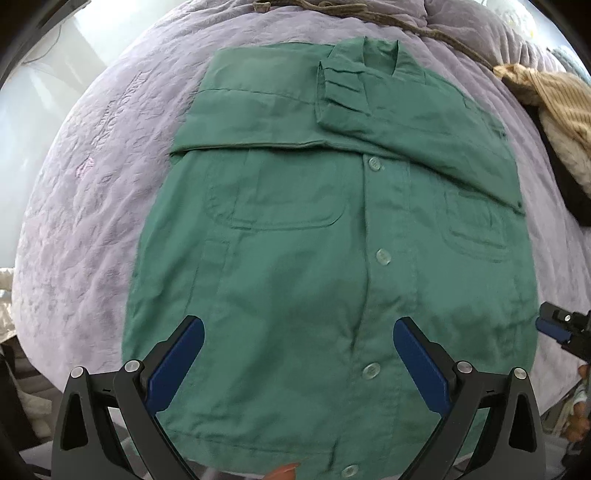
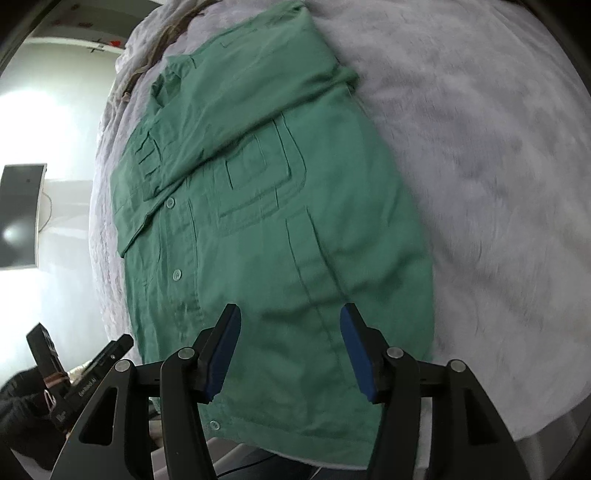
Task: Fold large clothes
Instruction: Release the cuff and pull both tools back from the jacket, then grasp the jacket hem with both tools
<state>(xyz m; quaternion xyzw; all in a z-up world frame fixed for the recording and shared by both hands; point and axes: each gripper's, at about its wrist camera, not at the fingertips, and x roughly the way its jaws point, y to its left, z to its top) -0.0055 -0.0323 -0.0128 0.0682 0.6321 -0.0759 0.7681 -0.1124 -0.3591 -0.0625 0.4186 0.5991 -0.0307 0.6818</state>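
A green button-front shirt (image 1: 295, 229) lies flat, front up, on a lavender quilted bedcover (image 1: 92, 192) in the left wrist view, both sleeves folded across the chest so that one cuff (image 1: 341, 92) rests just below the collar. The left gripper (image 1: 298, 365) hangs above the lower half of the shirt, its blue-padded jaws spread wide and holding nothing; the button placket runs down between them. At the right edge the other tool's blue-tipped end (image 1: 554, 328) shows beside the shirt's side seam. A tan knitted garment (image 1: 554, 99) is heaped at the far right of the bed, and a brown cord (image 1: 369, 14) trails along the far end of the cover.

From the right wrist, the same shirt (image 2: 280, 221) stretches away along the bedcover (image 2: 498, 184), its hem at the near edge of the bed and a chest pocket (image 2: 258, 177) facing up. The right gripper (image 2: 291, 350) is poised over the hem area with jaws parted and empty. The frame is somewhat blurred, so whether the pads touch the cloth cannot be told. Part of the left tool (image 2: 88, 384) appears at lower left, and a dark screen (image 2: 20, 214) hangs on the white wall beyond.
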